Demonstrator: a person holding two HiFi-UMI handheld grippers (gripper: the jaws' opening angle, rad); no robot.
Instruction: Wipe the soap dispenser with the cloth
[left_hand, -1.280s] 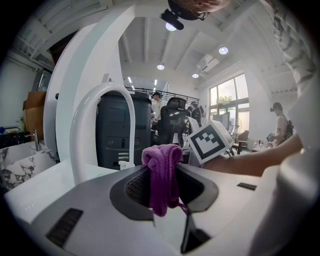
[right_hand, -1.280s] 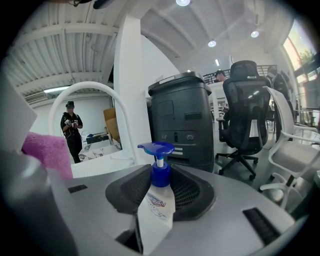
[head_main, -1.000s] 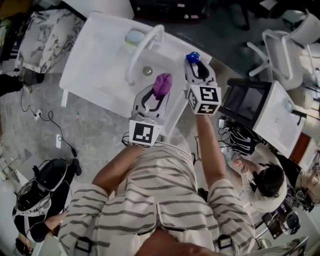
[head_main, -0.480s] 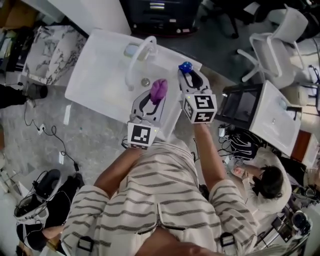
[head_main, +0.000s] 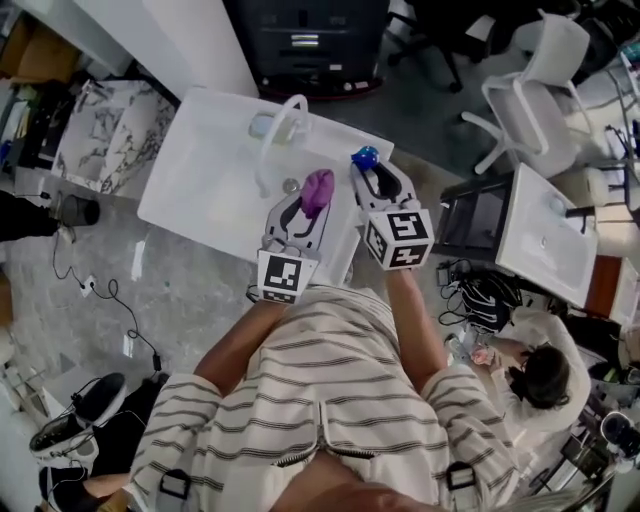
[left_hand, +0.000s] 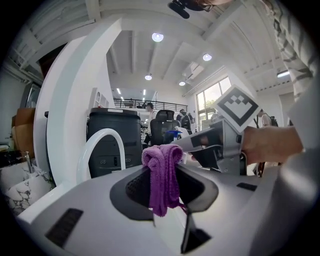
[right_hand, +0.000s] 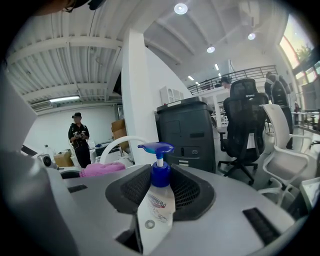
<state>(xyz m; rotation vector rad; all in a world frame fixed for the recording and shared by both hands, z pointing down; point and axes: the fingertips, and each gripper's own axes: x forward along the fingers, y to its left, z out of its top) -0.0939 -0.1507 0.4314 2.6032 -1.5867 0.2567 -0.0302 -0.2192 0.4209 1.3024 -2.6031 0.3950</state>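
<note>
**Dispenser in my right tongs, cloth in my left**

The soap dispenser (right_hand: 156, 202) sits between the jaws of my right tongs (right_hand: 157, 207). It is a pale bottle with a printed label, a blue collar and a blue pump head, and in the right gripper view it stands roughly upright. The jaws are spread wide, as the bottle's body demands, and their ribbed pads press on it from both sides, with the neck and pump rising clear above them. From my head view the dispenser hangs in the air over the right-hand edge of the white table (head_main: 200, 170), not resting on it.

My left tongs (left_hand: 164, 186) are pinching the purple cloth (left_hand: 162, 175). It is bunched into a fold that bulges above the jaws and trails down between them. The jaws are close together, with only the thickness of the cloth between them.

Cloth and dispenser are near each other but apart. The cloth is on the left, over the sink basin, and the dispenser is just to its right. Both tongs point away from me, side by side.

Further out, the arched white tap (head_main: 282, 128) curves over the basin, and the drain (head_main: 290, 184) shows beside the cloth. Beyond the table stands a dark cabinet (head_main: 305, 40), with a white chair (head_main: 530, 105) to the right. A person in dark clothes (right_hand: 78, 137) stands far off in the right gripper view.
</note>
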